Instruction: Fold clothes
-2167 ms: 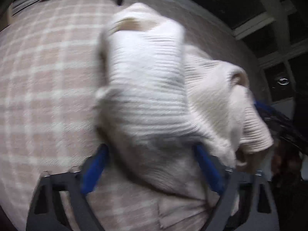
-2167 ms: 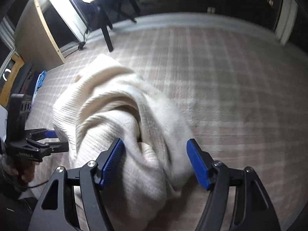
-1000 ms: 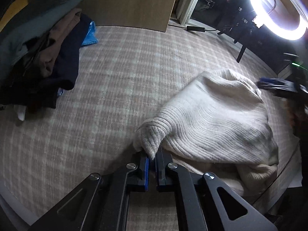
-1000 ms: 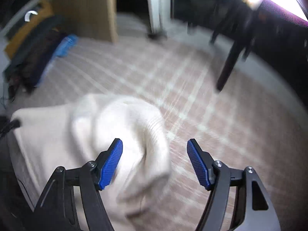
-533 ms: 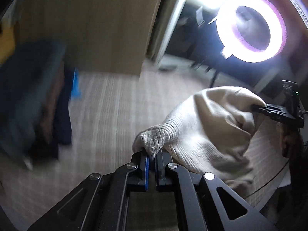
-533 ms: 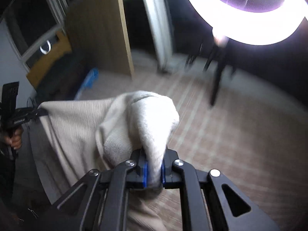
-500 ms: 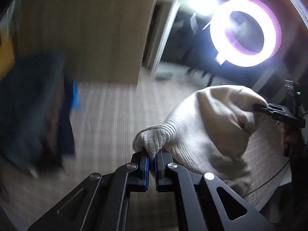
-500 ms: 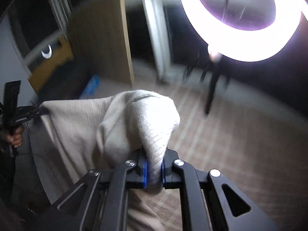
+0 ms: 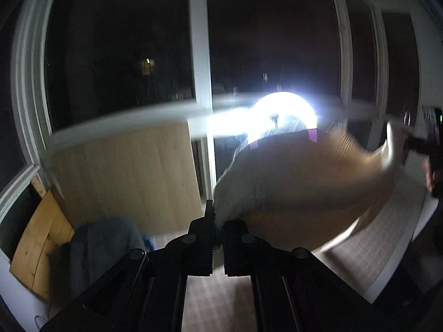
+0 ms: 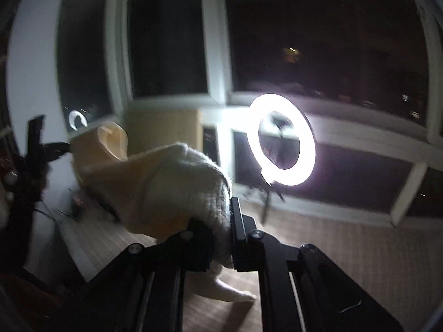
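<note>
A cream ribbed knit sweater (image 9: 299, 182) hangs in the air, stretched between both grippers and blurred by motion. My left gripper (image 9: 218, 221) is shut on one edge of the knit. In the right wrist view the same sweater (image 10: 177, 182) bunches over my right gripper (image 10: 225, 221), which is shut on a thick fold of it. The far end of the sweater reaches the left gripper (image 10: 55, 146) at the left edge of that view. The right gripper (image 9: 420, 144) shows at the right edge of the left wrist view.
A bright ring light (image 10: 282, 144) on a stand glows ahead, in front of dark windows (image 9: 124, 55). A wooden board (image 9: 124, 177) leans against the wall. A heap of dark clothes (image 9: 94, 251) lies at lower left on the checked surface (image 10: 346, 262).
Both grippers have risen and tilted up, lifting the sweater off the checked surface. The right gripper closed on a fold of the sweater; the left kept its hold.
</note>
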Tool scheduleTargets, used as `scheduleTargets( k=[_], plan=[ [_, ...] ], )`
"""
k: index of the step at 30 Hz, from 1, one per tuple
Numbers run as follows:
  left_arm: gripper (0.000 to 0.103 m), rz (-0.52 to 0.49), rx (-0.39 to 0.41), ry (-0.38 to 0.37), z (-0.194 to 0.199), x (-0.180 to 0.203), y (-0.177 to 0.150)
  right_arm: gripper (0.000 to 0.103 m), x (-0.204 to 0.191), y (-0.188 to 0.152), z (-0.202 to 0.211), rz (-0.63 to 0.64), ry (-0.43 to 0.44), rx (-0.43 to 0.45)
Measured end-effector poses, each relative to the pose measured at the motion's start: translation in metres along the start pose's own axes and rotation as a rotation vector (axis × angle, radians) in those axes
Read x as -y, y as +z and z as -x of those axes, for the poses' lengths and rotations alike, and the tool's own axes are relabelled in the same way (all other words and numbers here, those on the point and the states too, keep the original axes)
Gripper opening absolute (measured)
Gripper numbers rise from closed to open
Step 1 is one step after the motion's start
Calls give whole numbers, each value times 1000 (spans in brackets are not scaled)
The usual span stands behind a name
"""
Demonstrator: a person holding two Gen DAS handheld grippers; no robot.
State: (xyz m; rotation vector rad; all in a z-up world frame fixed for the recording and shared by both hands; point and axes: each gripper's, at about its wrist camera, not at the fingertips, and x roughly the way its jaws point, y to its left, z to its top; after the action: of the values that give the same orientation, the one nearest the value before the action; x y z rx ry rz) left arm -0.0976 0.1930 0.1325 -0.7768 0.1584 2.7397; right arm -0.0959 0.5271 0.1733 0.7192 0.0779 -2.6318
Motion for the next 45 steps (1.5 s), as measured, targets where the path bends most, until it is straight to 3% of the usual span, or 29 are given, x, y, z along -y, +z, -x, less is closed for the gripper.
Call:
scheduleTargets(
  k=[3,4,5,7,9,13,14,16,17,19,22,26,28,29,30,32,36,38,39,41,42,45],
  plan=[
    [6,29,-170,-59,-53,6,-58,13,18,-62,-60,-98,15,-144],
    [8,37,-262,-70,-82,8,-93,24,25,-91,-86,-122,0,-212],
    [8,39,-361,-68,-108,10,-123,30,29,-122,-114,-117,-46,-313],
    [6,37,-583,-60,-159,15,-191,32,40,-189,-160,-110,-195,-530],
    [4,55,-688,-64,-180,14,-229,32,51,-242,-182,-169,-237,-668],
    [5,95,-644,-104,-184,4,-219,33,41,-267,-161,-283,-177,-655],
    [8,76,-617,-118,-185,6,-209,36,33,-265,-159,-288,-152,-640],
    [23,12,-584,-161,-199,14,-189,59,19,-258,-164,-285,-109,-613],
    [32,-19,-579,-195,-208,21,-185,60,13,-250,-174,-275,-94,-605],
    [34,-94,-574,-250,-233,38,-175,60,5,-249,-188,-250,-56,-603],
    [34,-174,-639,-260,-274,56,-186,60,2,-248,-220,-232,-24,-637],
    [34,-187,-776,-287,-321,60,-211,60,-4,-256,-249,-261,35,-696],
    [33,-190,-793,-293,-327,60,-219,60,-9,-260,-259,-266,57,-718],
    [27,-186,-786,-301,-327,60,-219,60,-8,-262,-259,-260,40,-728],
    [11,-185,-778,-310,-325,59,-218,60,-8,-264,-259,-255,23,-737],
    [1,-193,-781,-305,-324,58,-218,60,-3,-265,-250,-273,18,-731],
    [0,-196,-781,-291,-321,53,-218,61,1,-270,-223,-236,-10,-757],
    [0,-176,-773,-296,-321,49,-216,61,-3,-280,-224,-231,32,-776],
    [0,-167,-770,-295,-322,46,-215,58,-6,-285,-226,-225,52,-783],
    [0,-165,-770,-288,-325,44,-214,21,-10,-288,-225,-190,47,-794],
    [0,-167,-771,-286,-326,43,-213,7,-10,-288,-222,-177,44,-796],
    [0,-182,-763,-283,-325,42,-211,7,-10,-287,-211,-139,35,-801]
  ],
)
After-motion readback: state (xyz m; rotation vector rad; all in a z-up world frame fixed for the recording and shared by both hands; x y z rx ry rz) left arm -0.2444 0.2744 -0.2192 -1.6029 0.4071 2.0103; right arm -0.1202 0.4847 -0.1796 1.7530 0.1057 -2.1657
